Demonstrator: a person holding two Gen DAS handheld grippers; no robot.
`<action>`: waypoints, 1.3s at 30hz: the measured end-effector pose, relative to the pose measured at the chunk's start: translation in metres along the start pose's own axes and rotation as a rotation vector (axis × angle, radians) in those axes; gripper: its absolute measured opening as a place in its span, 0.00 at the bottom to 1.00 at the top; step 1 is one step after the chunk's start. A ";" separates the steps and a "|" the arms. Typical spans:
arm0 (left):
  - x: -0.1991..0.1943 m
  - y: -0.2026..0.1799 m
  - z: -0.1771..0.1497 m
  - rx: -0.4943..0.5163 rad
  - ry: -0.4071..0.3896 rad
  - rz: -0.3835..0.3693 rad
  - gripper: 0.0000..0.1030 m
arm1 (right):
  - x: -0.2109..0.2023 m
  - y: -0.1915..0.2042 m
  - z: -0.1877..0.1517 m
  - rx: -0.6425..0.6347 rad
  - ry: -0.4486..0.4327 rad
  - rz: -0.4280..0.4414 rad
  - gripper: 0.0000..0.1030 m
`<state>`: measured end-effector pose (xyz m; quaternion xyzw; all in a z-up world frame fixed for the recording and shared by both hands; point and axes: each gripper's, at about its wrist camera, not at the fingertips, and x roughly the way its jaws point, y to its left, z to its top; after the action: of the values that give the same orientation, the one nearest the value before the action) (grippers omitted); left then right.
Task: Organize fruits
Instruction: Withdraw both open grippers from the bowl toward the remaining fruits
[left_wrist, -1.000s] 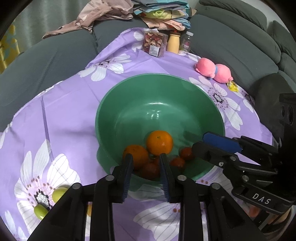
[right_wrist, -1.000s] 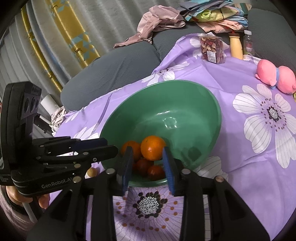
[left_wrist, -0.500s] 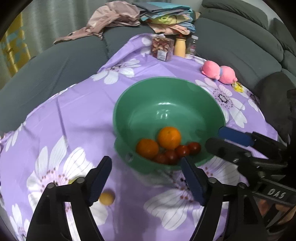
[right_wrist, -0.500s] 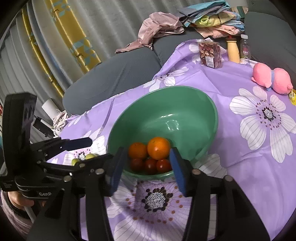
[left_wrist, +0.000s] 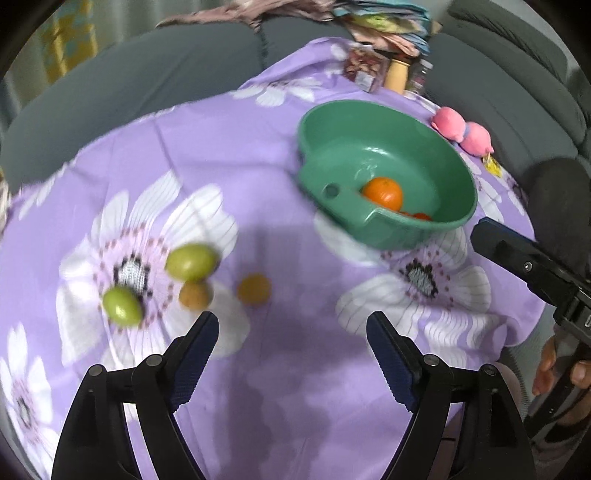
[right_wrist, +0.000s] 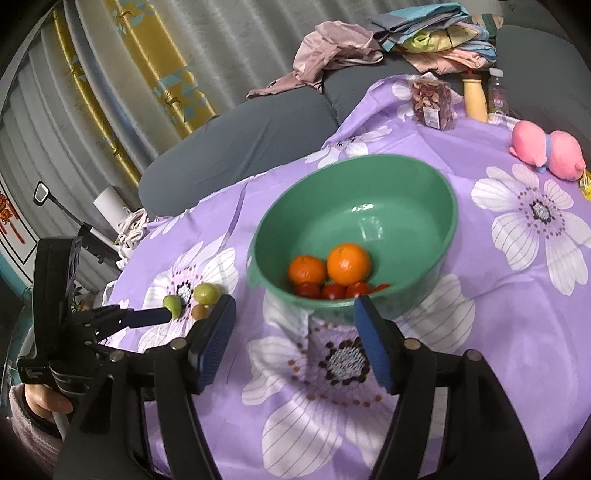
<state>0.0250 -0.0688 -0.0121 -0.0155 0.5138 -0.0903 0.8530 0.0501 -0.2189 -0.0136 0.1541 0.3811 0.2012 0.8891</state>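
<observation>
A green bowl (right_wrist: 439, 199) (left_wrist: 373, 110) on the purple flowered cloth holds two oranges (right_wrist: 348, 264) (left_wrist: 382, 192) and several small red tomatoes (right_wrist: 332, 291). On the cloth to its left lie two green fruits (left_wrist: 191, 261) (left_wrist: 122, 305) and two small yellow-brown fruits (left_wrist: 195, 294) (left_wrist: 254, 288); they also show in the right wrist view (right_wrist: 205, 293). My left gripper (left_wrist: 291, 336) is open and empty, just in front of those loose fruits. My right gripper (right_wrist: 295, 314) is open and empty, in front of the bowl.
A pink plush toy (right_wrist: 546, 151) (left_wrist: 463, 131), a snack packet (right_wrist: 432, 105) and two bottles (right_wrist: 476, 98) stand at the far side of the cloth. Grey sofa cushions (right_wrist: 240, 140) with piled clothes (right_wrist: 424, 40) ring the table.
Both grippers have opened wide and pulled back from the bowl. My left gripper has swung left, over the loose fruits on the cloth.
</observation>
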 end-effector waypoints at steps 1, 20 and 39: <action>-0.001 0.005 -0.005 -0.015 0.005 -0.003 0.83 | 0.001 0.001 -0.001 -0.001 0.006 0.004 0.66; -0.002 0.034 -0.039 -0.108 0.060 0.018 0.92 | 0.009 0.032 -0.014 -0.069 0.067 0.035 0.71; -0.005 0.042 -0.041 -0.134 0.056 0.018 0.96 | 0.021 0.050 -0.023 -0.126 0.128 0.044 0.77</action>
<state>-0.0074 -0.0237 -0.0318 -0.0655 0.5424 -0.0485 0.8362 0.0341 -0.1624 -0.0208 0.0932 0.4203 0.2538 0.8662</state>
